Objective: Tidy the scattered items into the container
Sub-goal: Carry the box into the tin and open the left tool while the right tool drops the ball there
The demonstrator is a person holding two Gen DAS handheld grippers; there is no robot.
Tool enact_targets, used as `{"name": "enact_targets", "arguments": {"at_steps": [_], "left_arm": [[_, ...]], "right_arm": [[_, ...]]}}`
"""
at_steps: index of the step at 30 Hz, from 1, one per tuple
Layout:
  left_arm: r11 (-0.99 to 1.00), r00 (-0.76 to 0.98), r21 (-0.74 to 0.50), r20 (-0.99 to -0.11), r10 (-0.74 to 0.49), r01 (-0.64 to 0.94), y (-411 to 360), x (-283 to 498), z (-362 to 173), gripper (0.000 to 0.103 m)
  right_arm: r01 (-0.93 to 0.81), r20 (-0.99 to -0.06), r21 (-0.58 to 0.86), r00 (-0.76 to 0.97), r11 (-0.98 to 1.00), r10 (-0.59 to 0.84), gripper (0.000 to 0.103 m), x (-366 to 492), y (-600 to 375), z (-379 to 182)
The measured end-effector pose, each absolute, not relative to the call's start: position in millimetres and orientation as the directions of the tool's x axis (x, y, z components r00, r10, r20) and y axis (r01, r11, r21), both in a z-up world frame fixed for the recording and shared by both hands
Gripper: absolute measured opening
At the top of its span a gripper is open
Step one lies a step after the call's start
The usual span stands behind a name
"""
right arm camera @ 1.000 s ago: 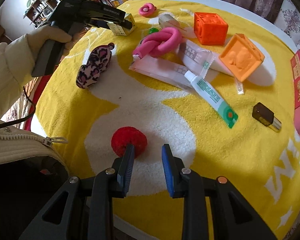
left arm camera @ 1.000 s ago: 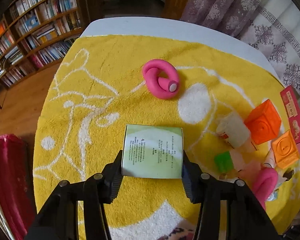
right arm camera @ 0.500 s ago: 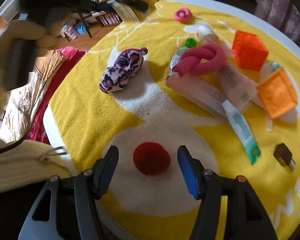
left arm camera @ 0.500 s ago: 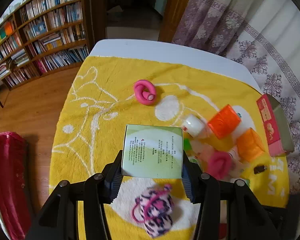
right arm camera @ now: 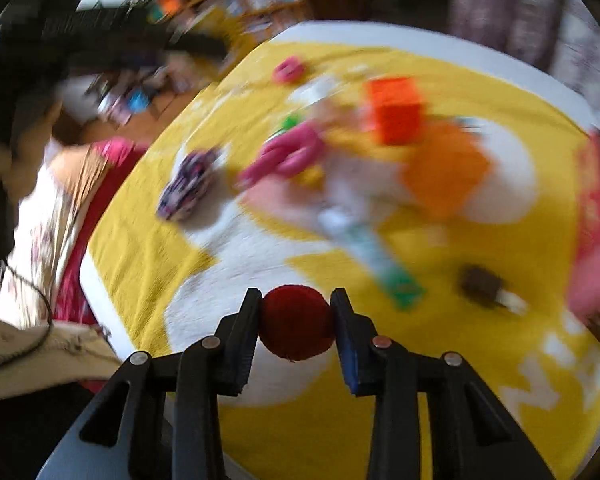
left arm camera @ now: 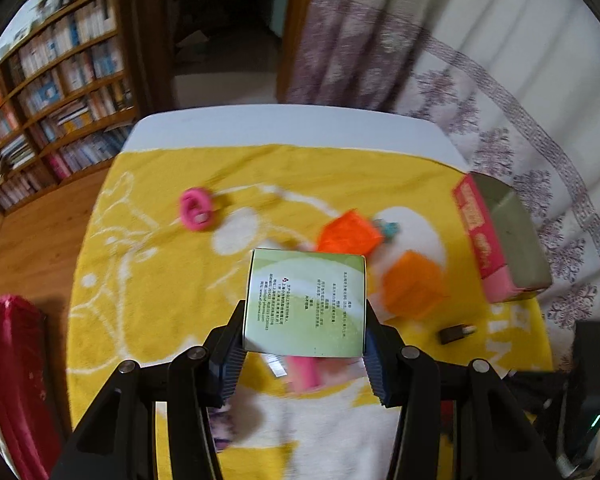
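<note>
Container (left arm camera: 500,248), the pink box with the open grey inside, sits at the right edge of the yellow towel (left arm camera: 148,280) and looks big enough for everything. Green box (left arm camera: 306,304) comes next in size: it is up in the air above the middle of the towel, pinched on its two side walls by the left gripper (left arm camera: 305,354). It looks like thin card, light and easy to dent, so a soft squeeze on the flat sides is best. Smallest is the red pom-pom ball (right arm camera: 296,322), near the towel's front edge. The right gripper (right arm camera: 296,320) is closing on its two sides. It looks fluffy, squashy and very light, so grab the middle.
</note>
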State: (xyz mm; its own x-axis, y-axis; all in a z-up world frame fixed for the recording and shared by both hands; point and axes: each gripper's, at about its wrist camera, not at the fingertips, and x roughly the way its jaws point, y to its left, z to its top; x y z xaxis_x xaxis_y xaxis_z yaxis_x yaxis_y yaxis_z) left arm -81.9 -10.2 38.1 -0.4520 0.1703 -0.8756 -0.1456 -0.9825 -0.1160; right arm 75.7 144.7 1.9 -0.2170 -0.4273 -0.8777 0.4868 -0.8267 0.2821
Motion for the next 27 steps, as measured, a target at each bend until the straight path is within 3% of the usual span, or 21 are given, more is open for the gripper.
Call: {"name": "enact_targets", "arguments": {"at_steps": [5,14,25,27], "left_arm": [[-0.961,-0.457,-0.142,-0.857,0.239,-0.237,54,-89,51,0.053],[-0.895,-0.459,-0.173,-0.809,0.367,-0.411,175,-103,80,0.053],[-0.834,-0.459,-0.142,-0.78,0.425,-0.533,275,-127,102,0.054],[-0.825,-0.444,-0.152,-0.782,0.437,-0.544,289,-134,101,0.062]], "right_arm": [[0.313,-0.849,0.264,-0.374,-0.912,-0.374,0.039,65,231,38],[0.027,-0.791,0.165,-0.594,-0.986,-0.149,0.039,46,360,102],[-0.02,-0.759,0.148,-0.643,-0.989,-0.101,0.04,18,406,113],[-0.032,-0.756,0.152,-0.648,-0.988,-0.095,0.044,12,412,111]]}}
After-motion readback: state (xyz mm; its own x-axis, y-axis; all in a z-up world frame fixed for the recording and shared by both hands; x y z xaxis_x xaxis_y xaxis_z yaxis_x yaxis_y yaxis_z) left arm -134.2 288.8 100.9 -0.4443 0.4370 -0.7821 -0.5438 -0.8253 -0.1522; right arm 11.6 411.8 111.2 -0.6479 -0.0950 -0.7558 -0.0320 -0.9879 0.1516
